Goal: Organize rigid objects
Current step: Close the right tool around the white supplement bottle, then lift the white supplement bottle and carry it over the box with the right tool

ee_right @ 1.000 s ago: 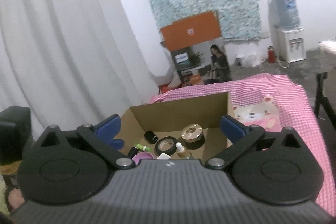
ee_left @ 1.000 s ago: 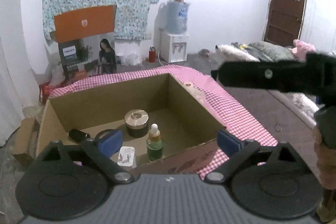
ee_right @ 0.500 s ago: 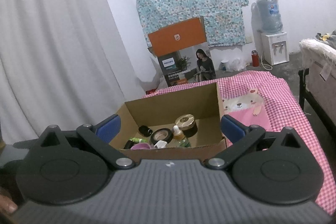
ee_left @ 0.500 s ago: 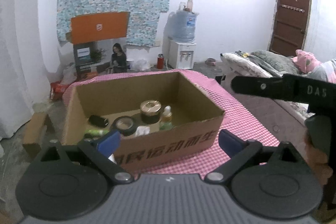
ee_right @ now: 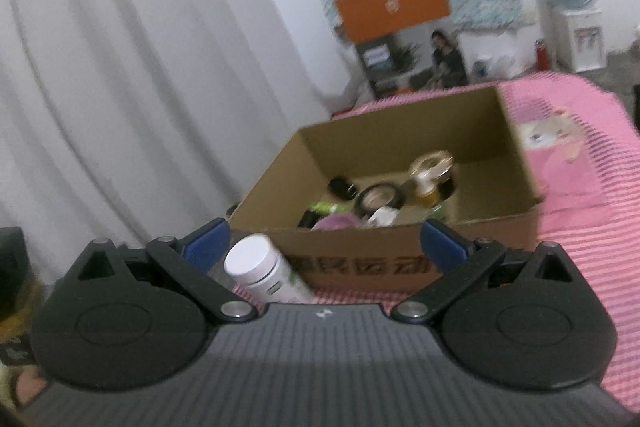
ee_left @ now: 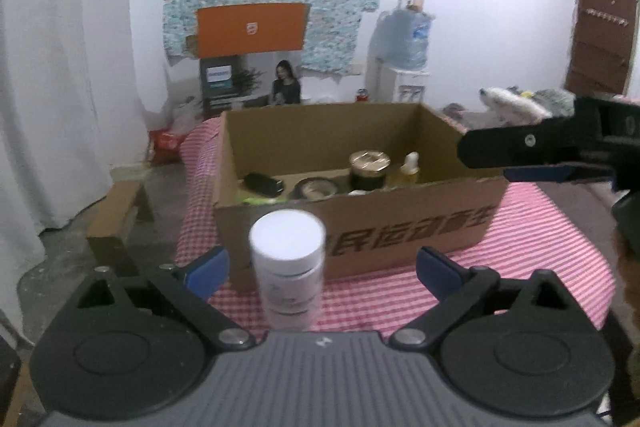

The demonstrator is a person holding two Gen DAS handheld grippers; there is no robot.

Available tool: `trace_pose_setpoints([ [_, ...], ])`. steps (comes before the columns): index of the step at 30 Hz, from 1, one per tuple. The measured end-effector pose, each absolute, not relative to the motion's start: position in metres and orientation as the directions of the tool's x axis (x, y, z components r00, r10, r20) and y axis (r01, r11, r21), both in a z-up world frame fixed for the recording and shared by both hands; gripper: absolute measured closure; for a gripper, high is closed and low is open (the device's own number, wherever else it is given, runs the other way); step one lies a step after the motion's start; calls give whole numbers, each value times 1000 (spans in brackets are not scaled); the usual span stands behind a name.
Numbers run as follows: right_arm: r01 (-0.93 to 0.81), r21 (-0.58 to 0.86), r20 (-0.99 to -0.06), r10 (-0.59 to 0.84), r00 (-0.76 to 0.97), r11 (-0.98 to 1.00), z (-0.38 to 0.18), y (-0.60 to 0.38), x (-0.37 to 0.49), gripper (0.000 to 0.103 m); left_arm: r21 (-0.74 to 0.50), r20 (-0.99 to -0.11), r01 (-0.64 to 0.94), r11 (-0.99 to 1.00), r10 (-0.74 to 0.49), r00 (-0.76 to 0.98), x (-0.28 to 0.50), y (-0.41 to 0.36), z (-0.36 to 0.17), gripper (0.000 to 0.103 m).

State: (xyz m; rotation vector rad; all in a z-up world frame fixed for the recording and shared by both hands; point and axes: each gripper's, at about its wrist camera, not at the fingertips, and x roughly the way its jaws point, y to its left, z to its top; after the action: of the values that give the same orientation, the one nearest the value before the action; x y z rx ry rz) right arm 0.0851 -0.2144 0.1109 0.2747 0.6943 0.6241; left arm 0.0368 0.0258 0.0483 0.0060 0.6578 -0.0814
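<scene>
A white-capped pill bottle (ee_left: 289, 273) stands upright on the pink checked cloth in front of the cardboard box (ee_left: 400, 227). My left gripper (ee_left: 320, 267) is open around it, fingers well apart and not touching. The box holds a gold-lidded jar (ee_left: 369, 169), a dropper bottle (ee_left: 409, 169), a tape roll (ee_left: 314, 189) and a black item (ee_left: 262, 183). In the right wrist view the same bottle (ee_right: 262, 271) appears tilted, near the left finger of my open right gripper (ee_right: 326, 245), before the box (ee_right: 380, 267). My right gripper's side (ee_left: 540, 151) shows at the left view's right edge.
The pink checked cloth (ee_left: 540, 251) covers the table and hangs over its edges. A low wooden stool (ee_left: 120, 223) stands at the left, beside a white curtain (ee_right: 120, 67). A water dispenser (ee_left: 404, 67) and an orange-topped box (ee_left: 250, 55) are by the far wall.
Both grippers have pulled back and lowered from the box. The white bottle, unseen before, now stands between the left fingers and shows in the right wrist view.
</scene>
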Motion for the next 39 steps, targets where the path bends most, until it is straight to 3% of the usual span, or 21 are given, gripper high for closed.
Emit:
trace_pose_setpoints([
  [10, -474, 497, -604, 682, 412, 727, 76, -137, 117, 1, 12, -625, 63, 998, -42, 780, 66, 41, 4, 7],
  [18, -476, 511, -636, 687, 351, 716, 59, -102, 131, 3, 14, -632, 75, 997, -49, 774, 77, 47, -16, 33],
  [25, -471, 509, -653, 680, 335, 721, 51, -84, 140, 25, -11, -617, 90, 996, -77, 783, 78, 48, -20, 48],
  [29, -469, 513, -657, 681, 324, 719, 47, -82, 142, 39, -5, -613, 90, 996, -74, 786, 77, 44, -20, 49],
  [39, -482, 506, -646, 684, 338, 716, 53, -88, 135, 40, 11, -608, 102, 995, -75, 791, 71, 38, -12, 49],
])
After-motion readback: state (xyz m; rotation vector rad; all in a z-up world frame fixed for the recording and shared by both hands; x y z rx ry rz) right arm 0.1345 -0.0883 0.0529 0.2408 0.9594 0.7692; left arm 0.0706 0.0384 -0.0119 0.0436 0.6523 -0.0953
